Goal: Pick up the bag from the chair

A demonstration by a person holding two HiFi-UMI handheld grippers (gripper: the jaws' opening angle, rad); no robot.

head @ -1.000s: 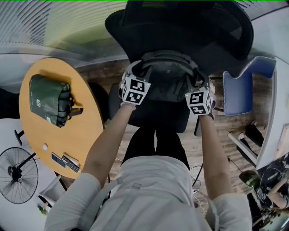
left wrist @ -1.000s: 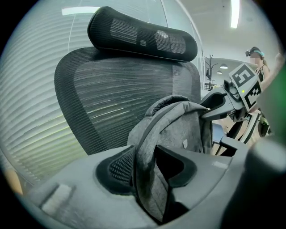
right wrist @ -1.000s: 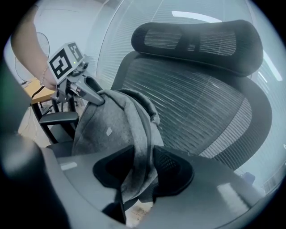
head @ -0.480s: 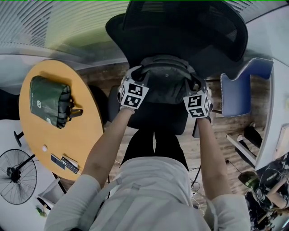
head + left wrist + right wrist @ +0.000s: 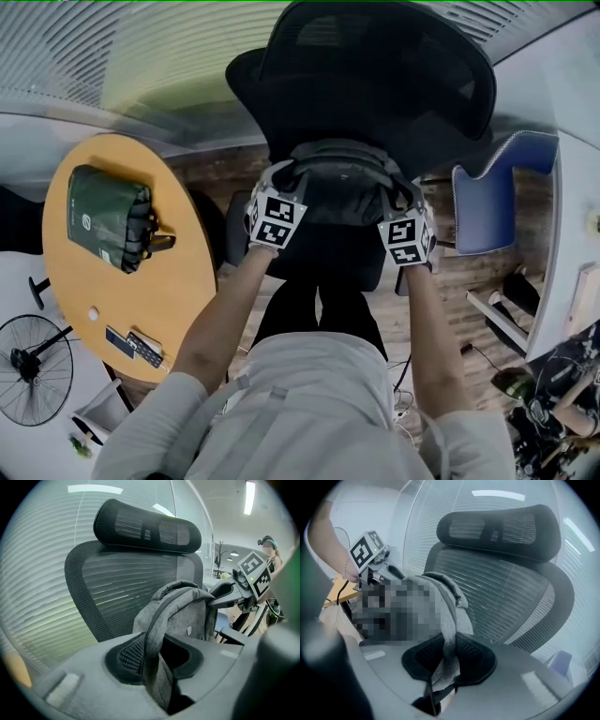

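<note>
A grey backpack (image 5: 339, 180) hangs between my two grippers, in front of the black mesh office chair (image 5: 375, 66). My left gripper (image 5: 281, 187) is shut on the bag's left shoulder strap (image 5: 157, 634), which runs between its jaws. My right gripper (image 5: 401, 192) is shut on the other strap (image 5: 449, 634). In the left gripper view the bag (image 5: 185, 613) stands before the chair back (image 5: 122, 588) and headrest (image 5: 147, 527). Part of the bag is mosaicked in the right gripper view. Whether the bag's bottom touches the seat is hidden.
A round wooden table (image 5: 122, 281) stands at left with a green folded bag (image 5: 108, 216) and a small dark device (image 5: 136, 345) on it. A blue chair (image 5: 492, 197) stands at right, a floor fan (image 5: 33, 361) at lower left. A person (image 5: 269, 573) stands in the background.
Both grippers and the backpack have drifted slightly downward in the head view, toward me and away from the chair back. Both grips are unchanged.
</note>
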